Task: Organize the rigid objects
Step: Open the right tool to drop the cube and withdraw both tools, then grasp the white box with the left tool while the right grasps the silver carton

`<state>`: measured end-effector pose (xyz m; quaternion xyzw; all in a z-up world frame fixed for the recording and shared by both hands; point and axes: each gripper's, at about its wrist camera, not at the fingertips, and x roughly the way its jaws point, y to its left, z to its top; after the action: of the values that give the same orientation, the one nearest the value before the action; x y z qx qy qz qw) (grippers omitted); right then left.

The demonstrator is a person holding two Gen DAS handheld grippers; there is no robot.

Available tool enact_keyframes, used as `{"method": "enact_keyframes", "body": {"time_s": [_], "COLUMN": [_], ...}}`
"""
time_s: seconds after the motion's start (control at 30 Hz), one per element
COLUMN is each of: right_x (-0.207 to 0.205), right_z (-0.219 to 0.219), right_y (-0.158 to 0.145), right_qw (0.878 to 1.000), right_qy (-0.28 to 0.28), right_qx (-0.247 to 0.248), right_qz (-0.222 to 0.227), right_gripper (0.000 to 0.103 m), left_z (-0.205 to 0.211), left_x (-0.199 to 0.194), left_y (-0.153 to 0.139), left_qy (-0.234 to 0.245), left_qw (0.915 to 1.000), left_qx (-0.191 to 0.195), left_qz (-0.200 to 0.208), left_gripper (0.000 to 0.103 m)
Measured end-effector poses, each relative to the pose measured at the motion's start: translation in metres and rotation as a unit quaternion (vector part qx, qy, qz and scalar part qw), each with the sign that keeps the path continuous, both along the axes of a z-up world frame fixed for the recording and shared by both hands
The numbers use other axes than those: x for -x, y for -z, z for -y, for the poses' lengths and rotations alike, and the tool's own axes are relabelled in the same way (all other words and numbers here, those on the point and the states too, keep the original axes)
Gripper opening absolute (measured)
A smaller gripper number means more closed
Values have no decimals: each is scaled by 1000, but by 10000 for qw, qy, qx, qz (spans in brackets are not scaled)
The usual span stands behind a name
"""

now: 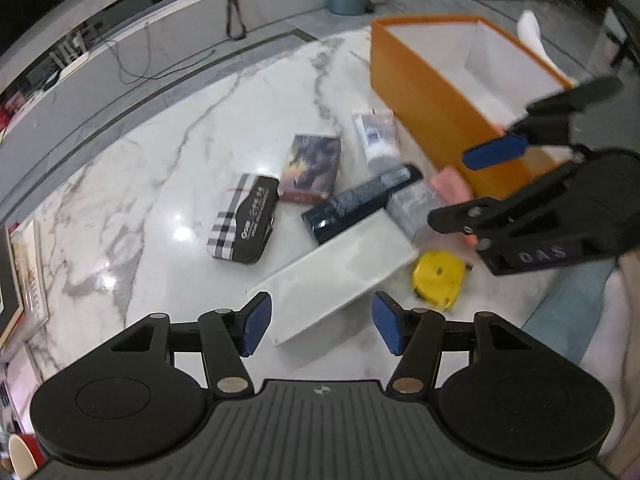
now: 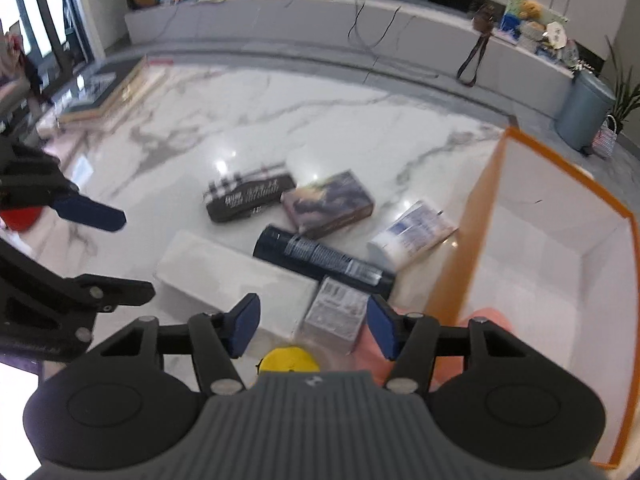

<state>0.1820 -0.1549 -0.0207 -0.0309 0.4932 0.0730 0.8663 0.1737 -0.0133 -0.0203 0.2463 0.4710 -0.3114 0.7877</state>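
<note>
A: From the left claw's camera, what do you see?

B: The left gripper [image 1: 322, 322] hangs over the near end of the white box [image 1: 340, 264]. Its jaws are apart and hold nothing. The box is long and lies slanted, running up and to the right from the claw. The right gripper [image 1: 472, 188] is off to the right, by the orange box [image 1: 424, 120].

A: And from the right claw's camera?

B: The right gripper [image 2: 312, 326] is loose too, with nothing in it. The white box [image 2: 224, 276] is just ahead on its left. I think the left claw is nearer.

A: What is underneath?

B: A shiny marble table [image 2: 320, 120]. Behind it are a grey shelf [image 2: 280, 16] and a bin [image 2: 584, 108].
</note>
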Motion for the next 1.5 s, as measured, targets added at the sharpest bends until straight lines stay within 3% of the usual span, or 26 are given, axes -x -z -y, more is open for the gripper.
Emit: {"method": "enact_keyframes", "body": {"time_s": [0.13,0.4,0.67,0.83,0.97,1.23,1.3,1.37,1.5], "right_x": [-9,-22,-29,-29,-27,-34,-34,-32,-28], "right_z": [-11,-13,-16,-22,-23,-20,-22,-25,-35], "right_y": [24,54,55,55,53,57,57,55,52], "right_qw": [9992,9967,9969,9958,9961,9954,9954,9958,9963], "right_qy": [-36,34,-34,-188,-303,-128,-131,-211,-384], "right_qx": [302,392,508,743,596,778,785,739,618], "right_qz": [-272,-709,-605,-503,-568,-535,-540,-505,-464], "right_gripper": [59,61,59,48,44,55,55,45,34], "left_z": [-1,5,10,16,21,30,30,30,25], "left_x": [-2,-10,-20,-23,-25,-28,-26,-26,-28], "left_y": [20,53,72,80,85,92,93,91,85], "left_qy": [233,698,896,992,1043,1141,1149,1141,985], "left_qw": [9996,9971,9951,9938,9930,9900,9897,9897,9912], "left_qx": [-128,-303,-393,-483,-546,-796,-823,-843,-880], "left_qz": [-56,-81,-130,-111,12,229,247,188,-14], "left_gripper": [73,79,81,81,85,91,89,85,71]}}
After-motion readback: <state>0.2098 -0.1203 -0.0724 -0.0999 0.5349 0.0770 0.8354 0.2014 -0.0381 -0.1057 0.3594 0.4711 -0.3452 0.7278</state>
